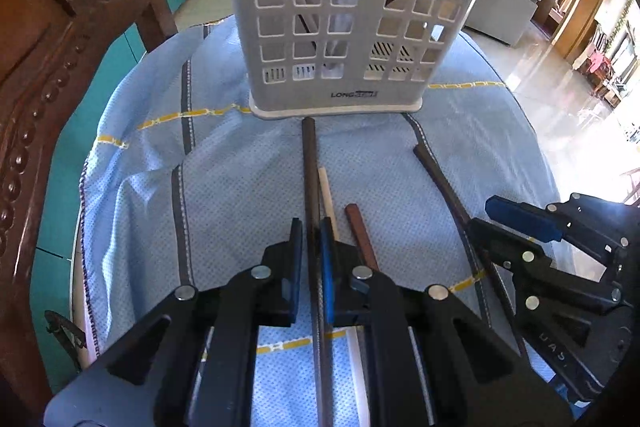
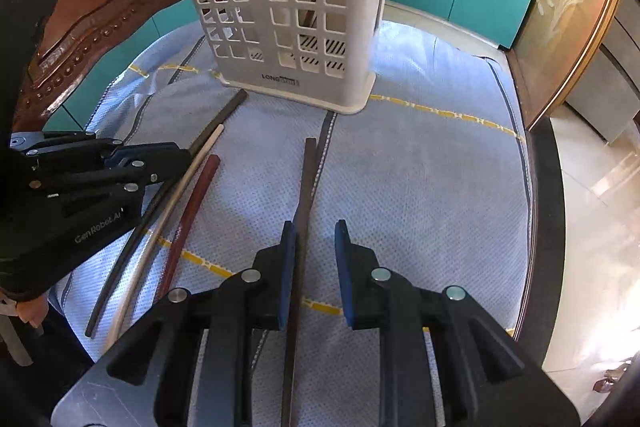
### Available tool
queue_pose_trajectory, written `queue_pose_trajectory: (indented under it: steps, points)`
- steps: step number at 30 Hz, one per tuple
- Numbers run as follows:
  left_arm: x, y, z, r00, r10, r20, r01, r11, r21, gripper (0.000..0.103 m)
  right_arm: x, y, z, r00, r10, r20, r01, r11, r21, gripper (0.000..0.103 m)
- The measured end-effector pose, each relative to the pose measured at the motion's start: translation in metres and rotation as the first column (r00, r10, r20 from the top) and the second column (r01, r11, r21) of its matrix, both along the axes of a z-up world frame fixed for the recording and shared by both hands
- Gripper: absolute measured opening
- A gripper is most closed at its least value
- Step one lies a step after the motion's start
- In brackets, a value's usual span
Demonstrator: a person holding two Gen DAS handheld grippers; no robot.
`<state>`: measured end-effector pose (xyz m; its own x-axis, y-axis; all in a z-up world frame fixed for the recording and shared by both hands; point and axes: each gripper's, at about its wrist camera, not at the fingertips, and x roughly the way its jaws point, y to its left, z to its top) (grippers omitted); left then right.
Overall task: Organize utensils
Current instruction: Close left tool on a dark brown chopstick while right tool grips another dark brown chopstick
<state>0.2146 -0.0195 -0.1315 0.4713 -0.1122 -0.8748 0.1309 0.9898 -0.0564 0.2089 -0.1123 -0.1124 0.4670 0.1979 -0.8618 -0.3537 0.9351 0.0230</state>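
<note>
Chopsticks [image 1: 310, 163] on blue cloth [image 1: 240, 187]; left hand-held gripper [image 1: 311, 239] pinches one, right [image 2: 316, 243] spread

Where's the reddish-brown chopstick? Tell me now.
In the right wrist view the reddish-brown chopstick lies on the blue cloth, just right of the cream chopstick, near the left gripper.

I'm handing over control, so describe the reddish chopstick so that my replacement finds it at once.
Start at the white perforated plastic utensil basket standing on the light blue cloth. In front of it lie four thin sticks; three run side by side. The reddish-brown chopstick is the one of the three farthest from the left claw, beside the cream-coloured stick, and the only red one.
</note>
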Motion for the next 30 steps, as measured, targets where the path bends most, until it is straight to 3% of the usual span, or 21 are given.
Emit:
queue_pose_trajectory:
  steps: [14, 16, 23, 30]
  points:
    - [0.013, -0.017, -0.002, 1.000, 0.000, 0.023, -0.001, 0.999, 0.043, 0.014, 0.007, 0.006, -0.006, 1.000, -0.023, 0.006, 0.023, 1.000, 0.017, 0.021]
    - [0.013, -0.017, -0.001, 1.000, 0.011, 0.020, -0.012, 0.999, 0.037, 0.007, 0.006, 0.006, -0.007, 1.000, -0.027, 0.015, 0.027, 0.999, 0.023, 0.021]
    - [-0.013, -0.009, 0.002, 1.000, -0.003, -0.006, 0.003, 0.997, 0.073, 0.007, 0.004, 0.008, -0.008, 1.000, -0.025, 0.004, 0.025, 0.999, 0.020, 0.020]
    - [-0.019, -0.007, -0.003, 0.999, -0.004, 0.032, 0.000, 0.993, 0.120, 0.016, 0.008, 0.012, -0.007, 0.999, -0.048, -0.013, 0.048, 0.999, 0.012, 0.020]
